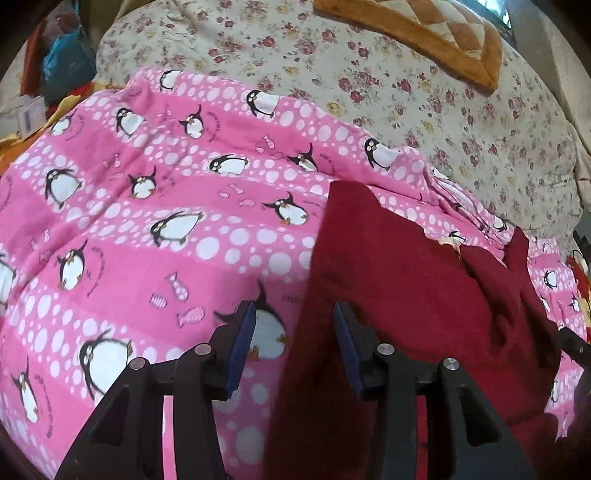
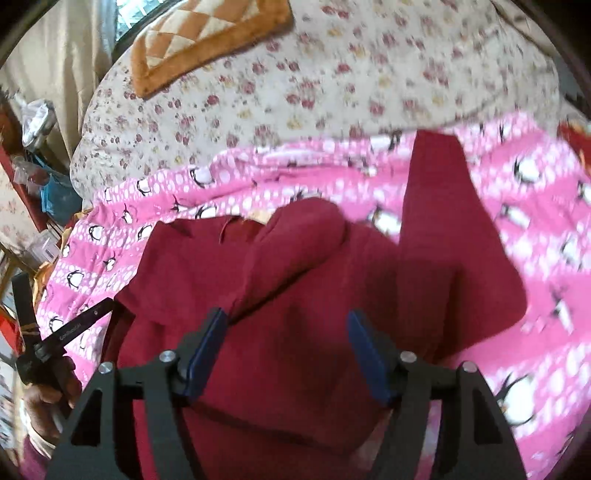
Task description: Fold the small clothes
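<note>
Lying on the pink penguin-print blanket (image 1: 147,206) is the dark red garment (image 2: 295,295), the only task item in view; it is spread roughly flat but rumpled, with one long panel, perhaps a sleeve or leg, reaching away toward the far edge of the blanket in the right wrist view, and a bunched hump near its middle; which kind of garment it is I cannot tell. Judgement: folding is at an early stage; no clean fold line or stacked layers are visible, edges are uneven, so smoothing and all main folds appear left to do.

Left gripper (image 1: 293,325): jaws spread apart, holding nothing, poised over the garment's left edge, one finger over blanket and one over red cloth; right gripper (image 2: 288,334): jaws likewise parted and empty, above the garment's body; contact with cloth cannot be confirmed for either.

Surface: soft bed; beyond the blanket, a cream floral bedspread (image 1: 406,74); on it an orange-bordered quilted cushion (image 1: 424,33); window edge behind it; cluttered shelves and bags at the left side of the room, blurred.
</note>
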A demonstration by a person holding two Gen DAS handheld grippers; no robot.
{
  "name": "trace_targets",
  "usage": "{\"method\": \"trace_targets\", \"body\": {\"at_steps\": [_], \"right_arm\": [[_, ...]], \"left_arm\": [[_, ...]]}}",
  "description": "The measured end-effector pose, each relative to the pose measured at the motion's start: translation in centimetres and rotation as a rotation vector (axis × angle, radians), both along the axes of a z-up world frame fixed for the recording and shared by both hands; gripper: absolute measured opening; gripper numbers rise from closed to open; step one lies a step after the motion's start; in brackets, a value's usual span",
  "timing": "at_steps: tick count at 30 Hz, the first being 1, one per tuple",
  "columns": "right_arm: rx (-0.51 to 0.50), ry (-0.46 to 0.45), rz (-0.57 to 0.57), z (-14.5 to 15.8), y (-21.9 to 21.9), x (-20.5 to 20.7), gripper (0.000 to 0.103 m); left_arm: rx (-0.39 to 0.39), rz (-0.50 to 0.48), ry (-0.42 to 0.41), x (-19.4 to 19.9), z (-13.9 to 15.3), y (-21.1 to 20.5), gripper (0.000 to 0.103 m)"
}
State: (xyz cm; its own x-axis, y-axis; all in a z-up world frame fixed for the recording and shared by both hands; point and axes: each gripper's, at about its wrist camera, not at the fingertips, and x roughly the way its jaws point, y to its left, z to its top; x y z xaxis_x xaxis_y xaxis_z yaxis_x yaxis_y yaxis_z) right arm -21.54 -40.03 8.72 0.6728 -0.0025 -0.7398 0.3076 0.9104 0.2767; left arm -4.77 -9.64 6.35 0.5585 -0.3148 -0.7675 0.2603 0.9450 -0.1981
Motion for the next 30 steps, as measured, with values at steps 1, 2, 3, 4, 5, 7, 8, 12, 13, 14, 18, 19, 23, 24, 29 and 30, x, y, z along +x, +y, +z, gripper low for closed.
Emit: {"method": "trace_targets", "body": {"at_steps": [1,2,3,4,5,7,8,12,13,14,18,19,23,24,29,30], "right_arm": [[0.001,0.004,-0.001,0.2,-0.2,0.3,0.072],[-0.001,0.014,-0.002,0.5,-0.3,1.1,0.072],[-0.011,0.026,0.0,0.8,-0.1,1.9,0.072],[-0.032,0.038,0.006,0.9,0.2,2.7,0.073],[-0.063,0.046,0.014,1.0,0.7,3.8,0.073],[-0.112,0.057,0.034,0.9,1.6,5.7,0.073],[-0.141,0.074,0.053,0.6,2.2,7.1,0.073],[-0.237,0.181,0.077,-2.0,3.5,11.6,0.073],[-0.259,0.211,0.075,-2.8,3.4,12.5,0.069],[-0.28,0.24,0.077,-3.7,3.2,13.2,0.06],[-0.146,0.209,0.052,-3.2,0.6,11.1,0.013],[-0.124,0.191,0.042,-2.7,0.1,10.2,0.011],[-0.046,0.146,-0.019,-1.0,-2.6,4.1,0.011],[-0.028,0.161,-0.02,-1.2,-2.9,3.1,0.018],[0.04,0.169,-0.02,-1.0,-4.6,-1.0,0.037],[0.037,0.147,-0.022,-0.3,-4.9,-1.6,0.039]], "left_arm": [[-0.009,-0.003,-0.001,0.4,0.2,-0.1,0.025],[-0.016,-0.007,0.003,0.7,0.4,-0.3,0.028],[-0.02,-0.012,0.015,1.3,0.4,-0.6,0.032],[-0.016,-0.014,0.024,1.9,0.3,-0.9,0.033],[-0.008,-0.012,0.026,2.3,0.2,-1.2,0.033],[0.015,-0.01,0.033,3.1,-0.1,-2.0,0.033],[0.026,-0.014,0.04,3.5,-0.3,-2.4,0.033],[0.058,-0.032,0.061,4.8,-1.5,-3.8,0.033],[0.066,-0.036,0.065,4.9,-1.7,-3.9,0.033],[0.074,-0.041,0.069,5.0,-2.0,-4.1,0.033],[0.077,-0.058,0.085,5.4,-2.7,-3.9,0.033],[0.065,-0.055,0.09,5.4,-2.6,-3.7,0.033],[0.041,-0.03,0.096,5.7,-2.3,-3.2,0.033],[0.042,-0.029,0.1,5.7,-2.3,-3.2,0.033],[0.059,-0.039,0.114,5.9,-2.3,-3.7,0.033],[0.064,-0.049,0.119,6.1,-2.4,-4.0,0.033]]}}
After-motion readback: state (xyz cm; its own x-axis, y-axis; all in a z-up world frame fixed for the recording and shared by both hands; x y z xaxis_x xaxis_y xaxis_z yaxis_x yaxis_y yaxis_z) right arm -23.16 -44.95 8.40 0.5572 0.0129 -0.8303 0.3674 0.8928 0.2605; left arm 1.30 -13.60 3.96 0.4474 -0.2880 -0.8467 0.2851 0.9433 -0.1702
